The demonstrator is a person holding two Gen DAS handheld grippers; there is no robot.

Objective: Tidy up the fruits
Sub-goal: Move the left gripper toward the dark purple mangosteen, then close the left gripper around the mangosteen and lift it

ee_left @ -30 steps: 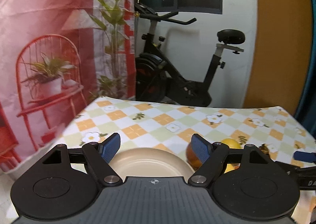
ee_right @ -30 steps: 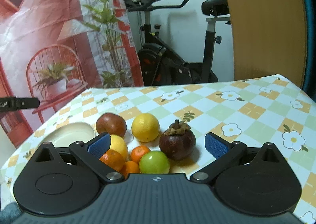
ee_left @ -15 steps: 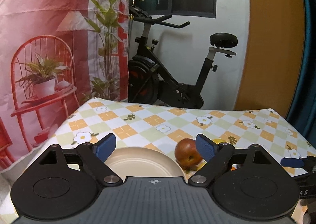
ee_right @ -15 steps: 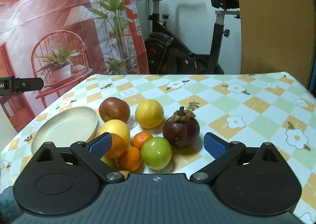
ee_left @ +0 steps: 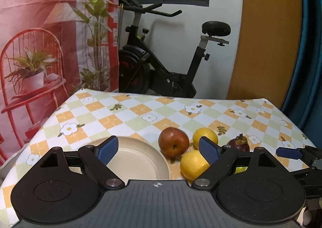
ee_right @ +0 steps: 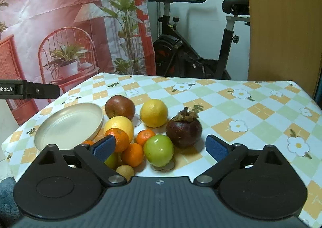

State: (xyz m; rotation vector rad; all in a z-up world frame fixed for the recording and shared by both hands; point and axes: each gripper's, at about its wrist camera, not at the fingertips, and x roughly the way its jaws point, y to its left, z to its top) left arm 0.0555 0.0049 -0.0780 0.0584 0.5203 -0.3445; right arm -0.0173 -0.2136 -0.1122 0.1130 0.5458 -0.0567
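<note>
A heap of fruit lies on the checked tablecloth: a red apple (ee_right: 120,106), two yellow citrus fruits (ee_right: 154,112), a dark mangosteen (ee_right: 183,129), a green fruit (ee_right: 158,150) and several small oranges (ee_right: 132,154). An empty cream plate (ee_right: 68,123) sits left of them. My right gripper (ee_right: 161,147) is open and empty, above the near side of the heap. My left gripper (ee_left: 159,148) is open and empty, over the plate (ee_left: 138,164), with the apple (ee_left: 173,144) and a yellow citrus (ee_left: 194,164) near its right finger.
The table (ee_right: 251,111) carries a flowered checked cloth; its right part is bare. An exercise bike (ee_left: 165,71) stands behind the far edge. A red printed backdrop (ee_left: 40,37) hangs at the left. An orange panel (ee_left: 267,37) stands at the right.
Both grippers have risen and pulled back, so more of the table and fruit shows. Both stay open and empty. The fruit and plate have not moved.
</note>
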